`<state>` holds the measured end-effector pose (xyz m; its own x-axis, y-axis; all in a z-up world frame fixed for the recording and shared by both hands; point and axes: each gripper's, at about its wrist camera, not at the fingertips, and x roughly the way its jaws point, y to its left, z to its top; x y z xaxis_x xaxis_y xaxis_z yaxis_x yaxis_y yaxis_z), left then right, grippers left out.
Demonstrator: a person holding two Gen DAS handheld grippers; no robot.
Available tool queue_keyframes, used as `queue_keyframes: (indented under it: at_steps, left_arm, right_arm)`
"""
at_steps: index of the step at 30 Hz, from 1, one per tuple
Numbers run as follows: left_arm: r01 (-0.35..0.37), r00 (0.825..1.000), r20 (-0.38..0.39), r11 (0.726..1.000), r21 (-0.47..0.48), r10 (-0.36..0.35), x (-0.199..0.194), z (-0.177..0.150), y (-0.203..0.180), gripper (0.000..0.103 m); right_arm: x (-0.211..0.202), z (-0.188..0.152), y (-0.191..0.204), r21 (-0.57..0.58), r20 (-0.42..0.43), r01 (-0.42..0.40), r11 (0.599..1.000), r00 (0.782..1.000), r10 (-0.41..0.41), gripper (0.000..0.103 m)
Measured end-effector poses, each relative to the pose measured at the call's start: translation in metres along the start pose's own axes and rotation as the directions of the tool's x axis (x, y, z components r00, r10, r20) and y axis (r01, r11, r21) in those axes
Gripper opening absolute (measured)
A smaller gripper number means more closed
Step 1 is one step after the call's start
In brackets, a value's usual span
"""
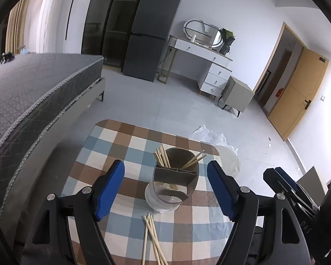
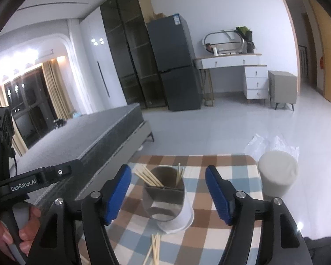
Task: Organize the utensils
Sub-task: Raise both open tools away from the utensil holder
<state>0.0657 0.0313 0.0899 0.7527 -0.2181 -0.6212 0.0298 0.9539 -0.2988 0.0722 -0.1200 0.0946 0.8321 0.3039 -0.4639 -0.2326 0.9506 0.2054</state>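
Observation:
A grey utensil holder (image 1: 175,177) with inner dividers stands on a white base on the checked tablecloth (image 1: 121,150). Several wooden chopsticks (image 1: 162,158) stand in its far compartments. More loose chopsticks (image 1: 152,240) lie on the cloth in front of it. My left gripper (image 1: 165,187) is open and empty, its blue pads either side of the holder, above the loose sticks. In the right wrist view the holder (image 2: 165,196) and loose chopsticks (image 2: 153,250) show again. My right gripper (image 2: 167,192) is open and empty, hovering before the holder.
A white stool (image 2: 277,174) stands by the table's right edge, with clear plastic wrap (image 1: 211,135) on the floor behind it. A grey bed (image 1: 33,101) runs along the left. The right gripper's body (image 1: 293,190) shows at the left view's right edge.

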Motion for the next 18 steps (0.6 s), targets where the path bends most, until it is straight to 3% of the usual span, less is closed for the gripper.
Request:
queue_keyframes:
  at_steps: [4,18]
  left_arm:
    - [-0.020,1.000,0.024,0.999,0.028,0.019,-0.012,-0.007,-0.004,0.082]
    - [-0.077,0.996,0.043,0.991,0.107,0.072,-0.011,-0.052,-0.002,0.087]
  right_arm:
    - [-0.019,-0.012,0.004,0.004,0.034,-0.002,1.000,0.999,0.002,0.076]
    - [-0.048,-0.073,0.004,0.041,0.097,0.017,0.999,0.995,-0.021,0.092]
